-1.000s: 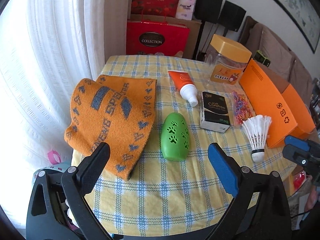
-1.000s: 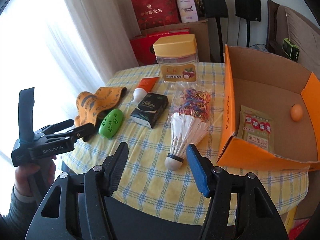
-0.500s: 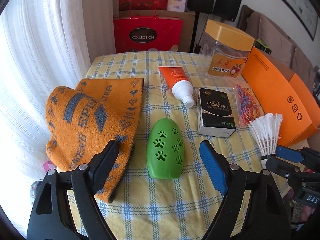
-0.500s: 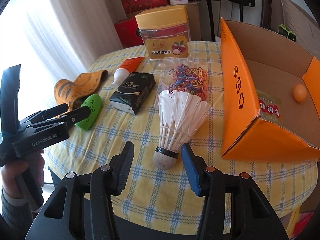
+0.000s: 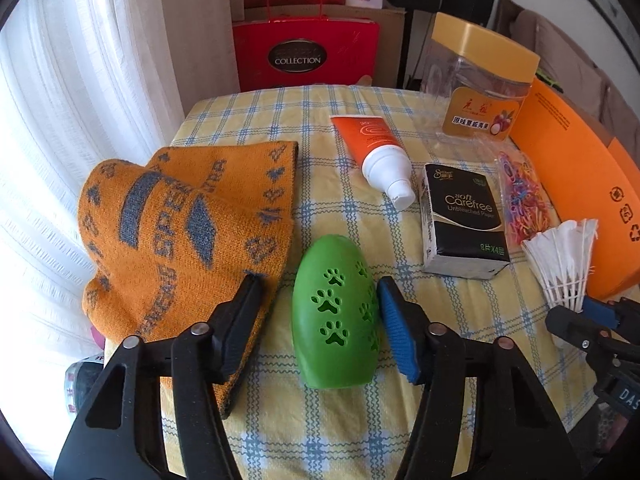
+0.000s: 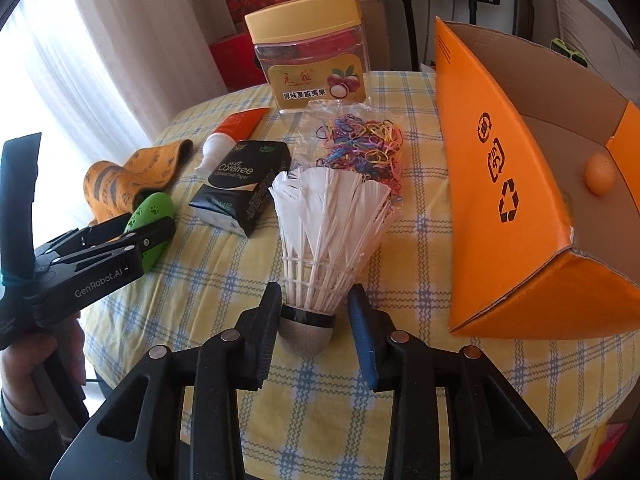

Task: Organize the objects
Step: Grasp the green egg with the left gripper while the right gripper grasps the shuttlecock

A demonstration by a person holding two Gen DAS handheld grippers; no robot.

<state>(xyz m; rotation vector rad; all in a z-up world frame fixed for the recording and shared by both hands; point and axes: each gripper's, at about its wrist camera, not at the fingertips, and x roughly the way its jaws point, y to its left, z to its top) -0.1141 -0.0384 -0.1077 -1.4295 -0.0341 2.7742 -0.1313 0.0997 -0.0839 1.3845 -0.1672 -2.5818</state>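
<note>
Objects to be organized are spread over a checked tablecloth (image 5: pixel 340 432), & the orange box (image 6: pixel 500 184) at the right edge — largest thing there, tipped w/ its open side toward the table — is judged to be the collecting place, since an orange ball (image 6: pixel 599 174) lies inside already. An orange knit cloth (image 5: pixel 180 232) is draped at the left edge, partly under the left gripper's black finger. A clear jar w/ yellow lid (image 6: pixel 312 52) is stood upright at the back, prob. out of the way. A black tissue pack (image 5: pixel 462 224) & an orange tube (image 5: pixel 372 148) are laid flat mid-table, beside a bag of coloured rubber bands (image 6: pixel 360 144). The white shuttlecock (image 6: pixel 320 240) is stood cork-down, just beside the box; it is bracketed at the cork by the right gripper (image 6: pixel 314 332), whose jaws have just been closing — black pad looks to touch, a sliver of gap shows at the blue one, so no firm pinch yet. The green paw-print pod (image 5: pixel 336 320) is lain between the jaws of the left gripper (image 5: pixel 320 328), also just closing; blue pad is at its side, black pad apart, thus not yet gripped.
</note>
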